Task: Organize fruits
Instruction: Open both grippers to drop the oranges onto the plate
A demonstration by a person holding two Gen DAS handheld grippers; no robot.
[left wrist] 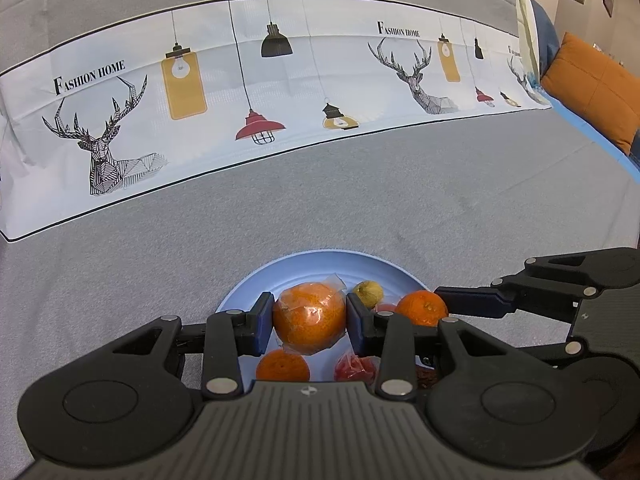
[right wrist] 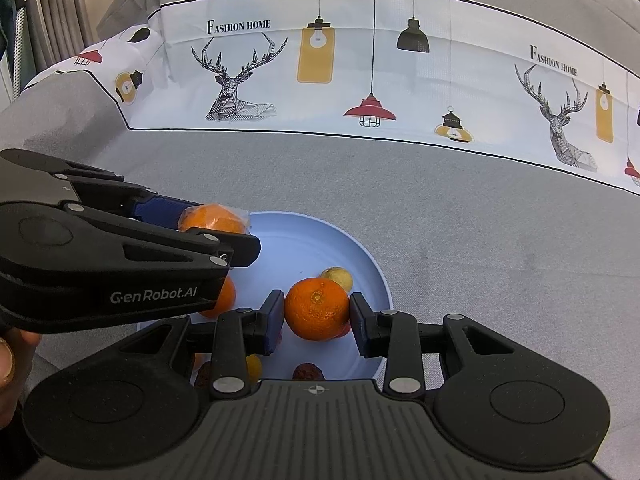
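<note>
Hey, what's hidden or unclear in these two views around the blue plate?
- Left wrist view: a red wrapped item on the blue plate is cut off by the left gripper; its kind is unclear.
- Right wrist view: dark brown pieces near the right gripper are half hidden.

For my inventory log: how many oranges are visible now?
3. A wrapped orange in the left gripper; one between the right gripper pads; one on the plate. Others may be hidden.
</note>
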